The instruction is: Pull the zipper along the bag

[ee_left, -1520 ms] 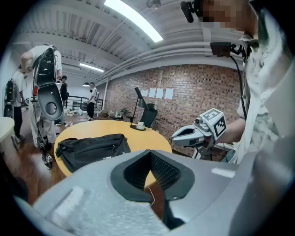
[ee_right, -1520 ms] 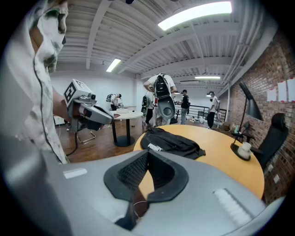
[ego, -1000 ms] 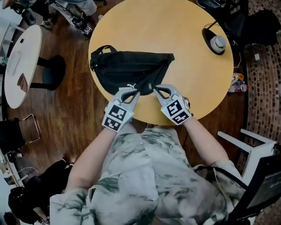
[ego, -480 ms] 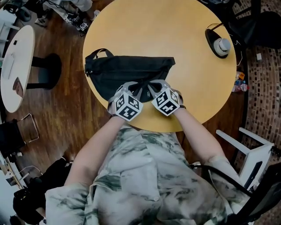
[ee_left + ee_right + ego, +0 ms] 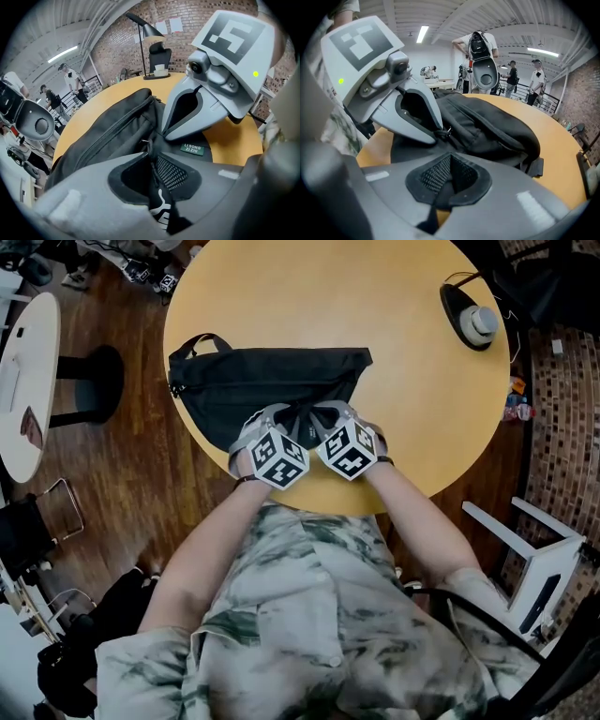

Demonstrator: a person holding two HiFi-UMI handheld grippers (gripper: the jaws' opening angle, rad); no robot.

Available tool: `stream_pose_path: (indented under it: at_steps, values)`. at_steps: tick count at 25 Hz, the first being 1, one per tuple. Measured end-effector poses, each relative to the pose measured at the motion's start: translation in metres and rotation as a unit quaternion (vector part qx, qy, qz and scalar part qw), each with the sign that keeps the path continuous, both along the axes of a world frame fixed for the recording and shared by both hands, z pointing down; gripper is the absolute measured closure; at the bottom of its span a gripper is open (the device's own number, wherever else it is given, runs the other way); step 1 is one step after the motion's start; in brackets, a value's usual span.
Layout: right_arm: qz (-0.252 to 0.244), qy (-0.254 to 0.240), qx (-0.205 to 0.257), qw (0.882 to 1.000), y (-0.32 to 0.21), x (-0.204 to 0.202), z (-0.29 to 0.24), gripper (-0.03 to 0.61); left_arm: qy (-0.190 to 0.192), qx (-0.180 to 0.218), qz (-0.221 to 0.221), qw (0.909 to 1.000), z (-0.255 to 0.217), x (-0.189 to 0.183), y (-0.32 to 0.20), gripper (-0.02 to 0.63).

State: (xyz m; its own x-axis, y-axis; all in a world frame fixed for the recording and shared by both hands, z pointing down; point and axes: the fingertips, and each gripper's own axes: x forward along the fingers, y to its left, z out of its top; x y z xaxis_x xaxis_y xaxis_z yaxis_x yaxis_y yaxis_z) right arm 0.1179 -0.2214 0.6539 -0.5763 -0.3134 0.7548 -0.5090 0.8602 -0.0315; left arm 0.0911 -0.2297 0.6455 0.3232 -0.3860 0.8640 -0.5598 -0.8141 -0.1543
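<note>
At table (image 5: 403, 343) edge | left gripper (image 5: 289, 420) clamps zipper pull (image 5: 150, 151) | right gripper (image 5: 321, 416) pinches bag (image 5: 267, 382)

The person wears a short-sleeved shirt (image 5: 309, 615) in a pale grey-green marbled print. The grey left gripper (image 5: 284, 420) and right gripper (image 5: 324, 415) each carry a white cube with black square markers and a small green light.

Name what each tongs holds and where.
Left tongs shut on the zipper pull tab of the bag; right tongs shut on bag fabric beside it.
</note>
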Motion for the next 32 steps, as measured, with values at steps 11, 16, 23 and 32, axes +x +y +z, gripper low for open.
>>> stream_pose_path:
  at_steps: [11, 16, 23, 32]
  values:
    - [0.031, 0.008, -0.024, 0.999, -0.001, 0.002, 0.004, 0.574, 0.069, -0.032, -0.010, 0.9970, -0.013, -0.014, 0.002, 0.595]
    - [0.051, 0.029, -0.020, 0.998, -0.002, 0.003, 0.004, 0.574, 0.099, -0.033, 0.000, 0.9945, -0.030, -0.028, 0.000, 0.595]
    - [0.080, 0.057, -0.012, 0.995, -0.001, 0.006, 0.006, 0.574, 0.124, -0.038, 0.014, 0.9914, -0.037, -0.056, -0.006, 0.595]
    - [0.131, 0.085, -0.022, 0.988, -0.003, 0.013, 0.005, 0.574, 0.152, -0.041, 0.023, 0.9872, -0.038, -0.103, -0.011, 0.595]
